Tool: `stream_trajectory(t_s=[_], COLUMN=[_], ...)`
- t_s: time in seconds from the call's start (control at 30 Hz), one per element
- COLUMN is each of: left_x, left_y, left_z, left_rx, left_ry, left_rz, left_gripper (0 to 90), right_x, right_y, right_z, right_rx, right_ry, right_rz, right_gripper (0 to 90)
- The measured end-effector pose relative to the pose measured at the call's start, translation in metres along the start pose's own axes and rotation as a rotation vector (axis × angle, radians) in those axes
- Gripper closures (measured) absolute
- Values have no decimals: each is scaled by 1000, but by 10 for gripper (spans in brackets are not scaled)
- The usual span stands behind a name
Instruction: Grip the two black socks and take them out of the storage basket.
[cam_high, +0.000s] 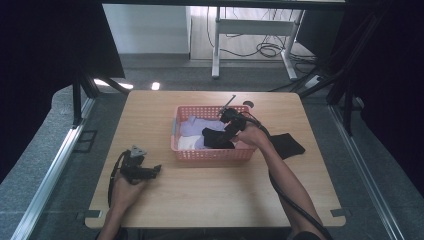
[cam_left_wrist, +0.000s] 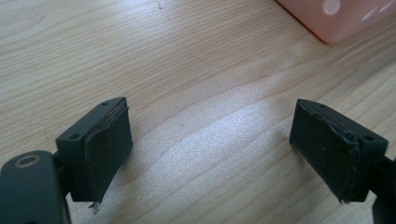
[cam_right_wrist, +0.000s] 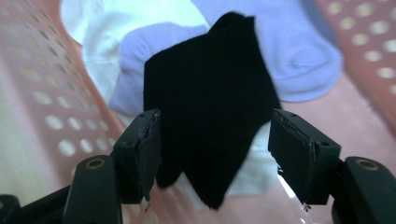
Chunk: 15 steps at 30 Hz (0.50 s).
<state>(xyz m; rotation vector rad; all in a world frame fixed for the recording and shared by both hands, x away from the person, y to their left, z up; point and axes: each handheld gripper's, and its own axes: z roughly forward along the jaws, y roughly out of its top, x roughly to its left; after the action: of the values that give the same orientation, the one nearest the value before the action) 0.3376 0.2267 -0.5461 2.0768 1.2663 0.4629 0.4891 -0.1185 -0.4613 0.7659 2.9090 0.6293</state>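
High view. Wooden table (cam_high: 210, 200), light grain. Pink perforated basket (cam_high: 212, 154) stands at mid-table, holding a black sock (cam_high: 216, 138), lilac socks (cam_high: 196, 125) and a white sock (cam_high: 186, 142). Right gripper (cam_high: 231, 120) sits over the basket's right half, just above the black sock; the hand and forearm reach in from the lower right, cable trailing along the arm. A second black cloth (cam_high: 287, 145) lies flat on the table, just beside the basket's right wall. Left gripper (cam_high: 150, 171) rests low over the table, near the basket's front left corner, jaws pointing toward it.

Left gripper view. Left gripper (cam_left_wrist: 210, 149): jaws spread wide, nothing between them. Bare table (cam_left_wrist: 187, 70) lies under and ahead of the jaws. A corner of the pink basket (cam_left_wrist: 336, 18) sits ahead and beyond the right jaw, apart from it.

Right gripper view. Right gripper (cam_right_wrist: 212, 154): jaws spread, pads clear of the cloth on both sides. The black sock (cam_right_wrist: 210, 102) lies between and ahead of the jaws, a folded dark piece, its lower point reaching down between them; whether the pads touch it cannot be told for certain, but a gap shows at each pad. Lilac socks (cam_right_wrist: 299, 60) lie beyond it, ahead of both jaws. White sock (cam_right_wrist: 107, 32) lies ahead of the left jaw and under the black one. The basket's perforated wall (cam_right_wrist: 42, 98) runs outside the left jaw.
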Motion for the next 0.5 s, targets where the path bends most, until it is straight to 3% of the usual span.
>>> stream_trajectory(t_s=[0.1, 0.27, 0.33, 0.5], left_x=[0, 0, 0, 0], left_y=[0, 0, 0, 0], left_z=[0, 0, 0, 0], left_rx=[3, 3, 3, 3], left_ry=[0, 0, 0, 0], left_rz=[3, 3, 3, 2], left_gripper=[127, 127, 126, 127], right_x=[2, 6, 7, 8], right_y=[1, 1, 0, 1], right_z=[14, 25, 24, 13], right_rx=[33, 76, 75, 37], right_ry=[-4, 24, 29, 38], right_rz=[-8, -3, -6, 10], right_gripper=[365, 670, 764, 851])
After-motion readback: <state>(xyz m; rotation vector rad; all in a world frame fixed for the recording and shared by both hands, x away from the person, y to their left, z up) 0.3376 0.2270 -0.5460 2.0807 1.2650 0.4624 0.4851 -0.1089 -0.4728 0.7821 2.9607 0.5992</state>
